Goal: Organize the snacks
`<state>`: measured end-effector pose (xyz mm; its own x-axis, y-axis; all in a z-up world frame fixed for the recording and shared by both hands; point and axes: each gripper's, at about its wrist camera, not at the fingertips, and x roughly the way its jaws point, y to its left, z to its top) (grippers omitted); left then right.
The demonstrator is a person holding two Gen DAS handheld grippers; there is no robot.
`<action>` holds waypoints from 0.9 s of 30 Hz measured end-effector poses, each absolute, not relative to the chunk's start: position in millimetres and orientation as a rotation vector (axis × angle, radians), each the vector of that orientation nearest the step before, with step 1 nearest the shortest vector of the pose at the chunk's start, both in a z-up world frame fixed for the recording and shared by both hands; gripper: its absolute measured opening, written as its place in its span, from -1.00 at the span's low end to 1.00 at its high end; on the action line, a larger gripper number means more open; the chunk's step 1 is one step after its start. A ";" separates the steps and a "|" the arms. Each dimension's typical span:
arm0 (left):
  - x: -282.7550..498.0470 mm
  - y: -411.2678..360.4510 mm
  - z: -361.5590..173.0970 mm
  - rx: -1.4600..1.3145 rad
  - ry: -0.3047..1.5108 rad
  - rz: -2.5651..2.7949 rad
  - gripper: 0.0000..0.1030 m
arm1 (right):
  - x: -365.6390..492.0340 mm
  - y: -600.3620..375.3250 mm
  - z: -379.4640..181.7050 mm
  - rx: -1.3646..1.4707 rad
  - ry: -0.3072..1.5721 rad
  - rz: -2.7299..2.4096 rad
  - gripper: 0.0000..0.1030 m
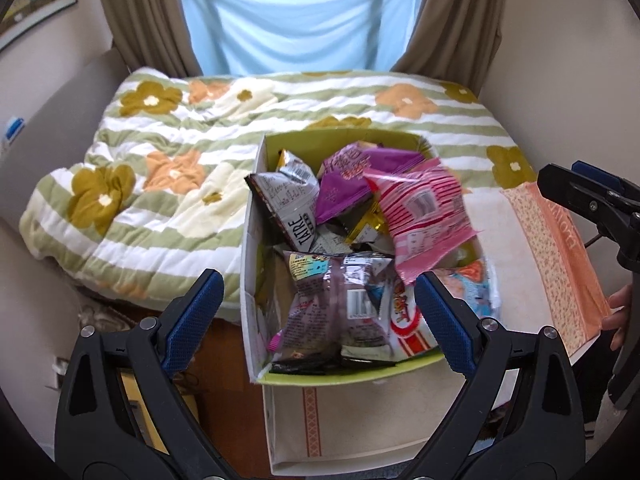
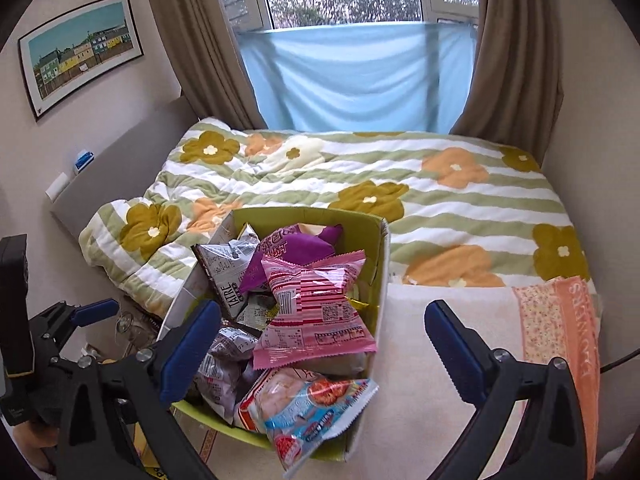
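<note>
Looking down along your right gripper [image 2: 324, 350], you have both blue pads spread as wide as they go, with nothing pinched between them. The pink striped packet [image 2: 316, 304] lies loose on top of the heap in the green-lined box [image 2: 362, 220], ahead of your left pad and a little to the left of the gripper's centre line. Its long axis runs from the box's far side toward you, with the crimped near end hanging over the packets below.

Your left gripper [image 1: 320, 320] is likewise wide open and empty, hovering over the near end of the box. From that side the pink striped packet [image 1: 424, 220] sits up and to the right, tilted against the box's right wall, while the dark mauve packet [image 1: 340, 300] lies directly between the pads' line of sight.

The box [image 1: 256, 184] rests on a white towel with an orange floral border [image 2: 556, 328] at the foot of the bed, and the striped flower quilt [image 2: 440, 200] spreads beyond it.

One packet, the light blue and white one [image 2: 312, 412], droops over the box's near rim, just inside your right gripper's reach. That is probably the piece to tuck in next. Your right hand looks the nearer, so you would come in from above and slightly left, pads across its short side.
</note>
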<state>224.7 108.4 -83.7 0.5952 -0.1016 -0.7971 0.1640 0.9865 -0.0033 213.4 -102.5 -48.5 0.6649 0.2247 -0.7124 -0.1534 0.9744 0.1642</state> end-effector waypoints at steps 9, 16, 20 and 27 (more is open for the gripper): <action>126.2 67.1 -23.8 0.027 0.718 -0.132 0.87 | 109.8 -147.8 0.4 0.026 0.666 0.145 0.98; 53.8 33.7 -5.8 0.042 0.593 -0.105 1.00 | 44.6 -179.1 3.4 0.009 0.627 0.040 0.98; 30.0 22.0 -13.2 0.052 0.599 -0.084 1.00 | 21.0 -191.5 -2.7 0.030 0.625 0.021 0.98; 9.4 13.5 -20.8 0.045 0.606 -0.082 1.00 | -3.9 -203.9 -14.2 0.035 0.637 -0.009 0.98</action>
